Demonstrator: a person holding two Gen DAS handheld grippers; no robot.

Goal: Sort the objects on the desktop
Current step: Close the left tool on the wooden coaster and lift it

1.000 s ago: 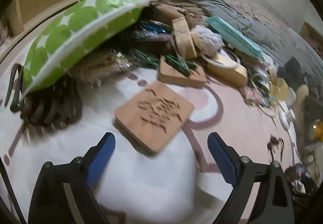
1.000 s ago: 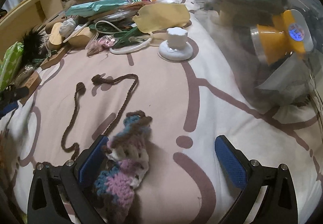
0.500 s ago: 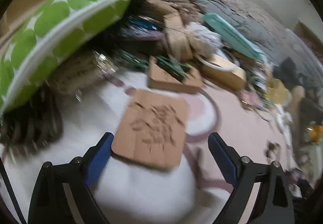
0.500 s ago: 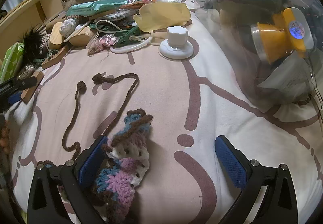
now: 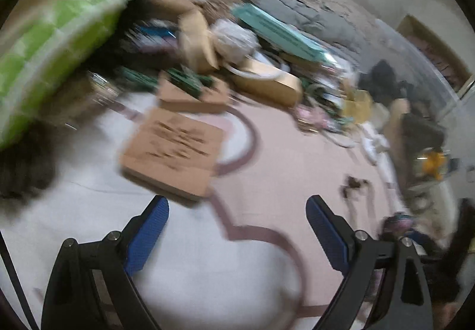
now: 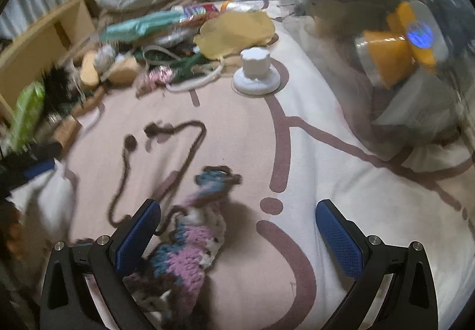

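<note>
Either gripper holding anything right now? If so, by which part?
Nothing held. Left gripper open over bare cloth; right gripper open, multicoloured crocheted piece lying loose between its fingers.

We can read no text, number or brand in either view. The wooden square (image 5: 173,151), lying on the bed's patterned cover (image 5: 282,169) near its left side, bears dark carved marks, but blur keeps us from making them out. The teal packet (image 5: 279,33) in the heap toward the bed's far edge shows a dark line of print, too smeared to read. The yellow container (image 6: 397,47) at the right edge carries a blue round label, illegible.
</note>
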